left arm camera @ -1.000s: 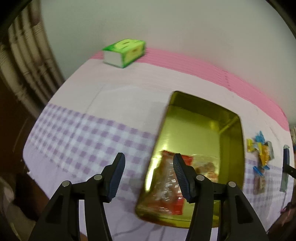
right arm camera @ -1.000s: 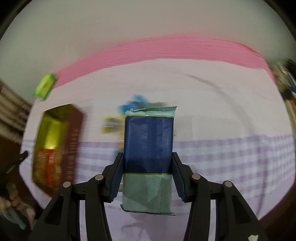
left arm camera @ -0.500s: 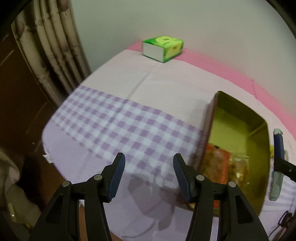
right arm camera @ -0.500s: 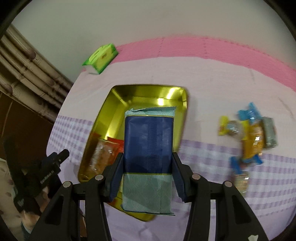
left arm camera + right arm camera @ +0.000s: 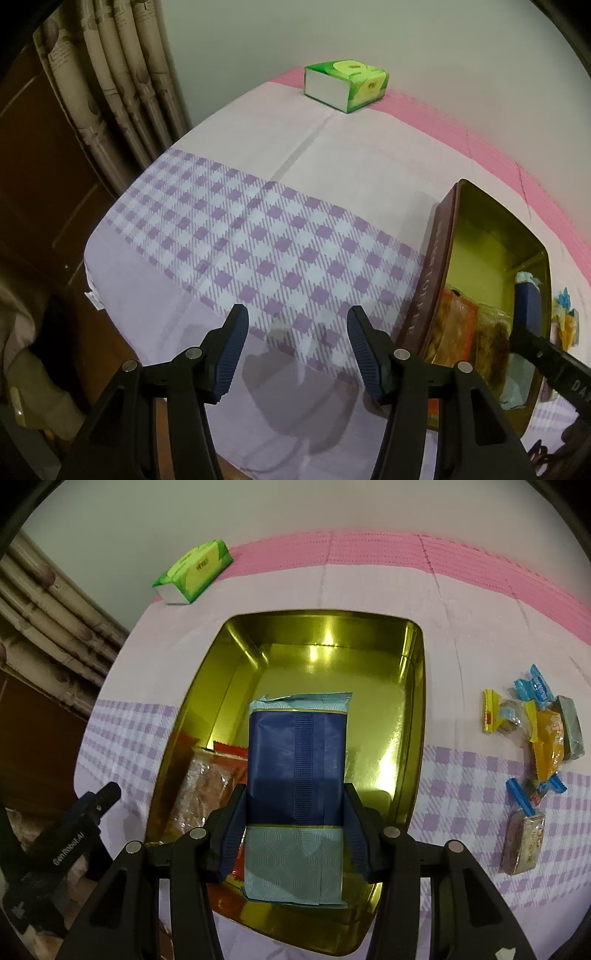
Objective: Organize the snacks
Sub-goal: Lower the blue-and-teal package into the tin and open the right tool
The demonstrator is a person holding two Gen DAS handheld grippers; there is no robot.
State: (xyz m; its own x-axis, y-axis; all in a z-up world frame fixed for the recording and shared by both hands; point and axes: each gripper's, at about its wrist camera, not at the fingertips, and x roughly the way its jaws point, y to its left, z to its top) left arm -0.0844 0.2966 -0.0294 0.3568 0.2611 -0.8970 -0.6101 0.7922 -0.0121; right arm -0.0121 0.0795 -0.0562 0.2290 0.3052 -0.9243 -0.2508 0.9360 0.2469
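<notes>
Blue-and-teal snack packet held over the gold tin

The blue-and-teal snack packet (image 5: 297, 775) is clamped between the pads of the right gripper (image 5: 295, 823), above the gold tin (image 5: 413, 716) near its front end. An orange-red snack bag (image 5: 207, 786) lies in the tin just left of it. Loose wrapped candies (image 5: 535, 738) sit on the checked tablecloth (image 5: 258, 240), right of the tin. The left gripper (image 5: 295, 350) hovers over the cloth beside the tin, jaws apart and empty. A green tissue box (image 5: 347, 85) stands by the wall.
</notes>
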